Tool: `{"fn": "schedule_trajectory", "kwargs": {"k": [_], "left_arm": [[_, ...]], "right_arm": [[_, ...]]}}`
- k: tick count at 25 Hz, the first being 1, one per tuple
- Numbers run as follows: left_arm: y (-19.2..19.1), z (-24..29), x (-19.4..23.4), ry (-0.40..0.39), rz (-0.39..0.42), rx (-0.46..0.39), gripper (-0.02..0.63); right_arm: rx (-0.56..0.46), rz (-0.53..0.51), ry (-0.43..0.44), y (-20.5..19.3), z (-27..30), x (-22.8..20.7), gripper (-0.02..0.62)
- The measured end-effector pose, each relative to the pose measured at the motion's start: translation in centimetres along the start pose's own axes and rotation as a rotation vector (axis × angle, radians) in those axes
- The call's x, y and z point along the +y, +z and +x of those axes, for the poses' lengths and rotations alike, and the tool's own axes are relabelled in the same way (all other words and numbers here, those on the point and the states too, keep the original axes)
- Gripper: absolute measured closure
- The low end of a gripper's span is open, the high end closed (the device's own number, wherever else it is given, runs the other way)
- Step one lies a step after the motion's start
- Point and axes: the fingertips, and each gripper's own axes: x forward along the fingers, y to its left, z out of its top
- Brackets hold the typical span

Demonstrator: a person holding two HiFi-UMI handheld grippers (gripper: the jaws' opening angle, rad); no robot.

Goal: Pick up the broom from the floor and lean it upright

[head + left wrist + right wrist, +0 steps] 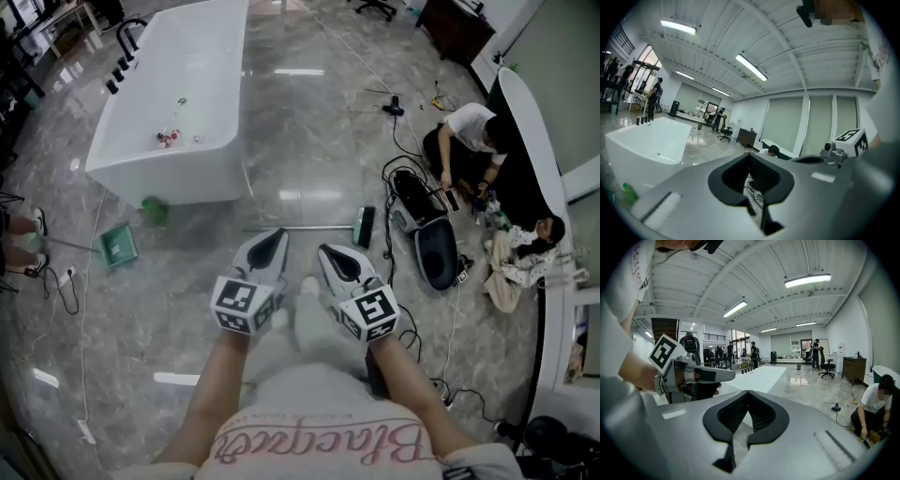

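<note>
The broom (309, 227) lies flat on the grey marble floor, its thin handle running left to right and its dark head (366, 226) at the right end. In the head view both grippers hover side by side just on my side of the handle, not touching it. My left gripper (277, 235) is shut with nothing in it, its tip close to the handle's left part. My right gripper (324, 251) is also shut and empty, a little nearer to me. The left gripper view shows its jaws (750, 155) closed tip to tip, and the right gripper (747, 392) looks the same in its own view.
A white bathtub (178, 94) stands at the far left, with a green dustpan (117, 246) on the floor near it. At the right a person (473, 131) sits among cables beside a black case (436, 248) and another white tub (530, 131).
</note>
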Motion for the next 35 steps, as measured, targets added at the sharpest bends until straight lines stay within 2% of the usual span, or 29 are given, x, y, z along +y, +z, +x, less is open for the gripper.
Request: {"fn": "schedule_trajectory", "kwargs": {"k": [9, 13, 17, 22, 25, 30, 35], "left_arm": [[0.2, 7.9, 4.4, 0.043, 0.025, 0.057, 0.607], [-0.5, 10.9, 6.3, 0.078, 0.014, 0.071, 0.607], [-2.8, 12.7, 8.5, 0.099, 0.007, 0.11, 0.607], [-8.9, 13.6, 13.1, 0.124, -0.031, 0.154, 0.607], [-14.0, 14.5, 15.8, 0.098, -0.026, 0.189, 0.607], [-24.0, 17.1, 19.8, 0.037, 0.01, 0.261, 0.607], [-34.8, 19.9, 24.5, 0.007, 0.042, 0.357, 0.607]], "right_arm": [[-0.026, 0.046, -0.021, 2.0, 5.4, -10.2, 0.594], [0.012, 0.019, 0.048, 1.9, 8.4, -12.9, 0.594], [0.1, -0.054, 0.112, -1.2, 11.5, -13.6, 0.594], [0.173, -0.022, 0.148, -8.3, 16.4, -13.5, 0.594], [0.227, -0.002, 0.17, -14.3, 19.8, -13.1, 0.594], [0.351, -0.036, 0.22, -25.6, 25.4, -12.6, 0.594], [0.531, -0.095, 0.285, -38.5, 30.7, -13.3, 0.594]]}}
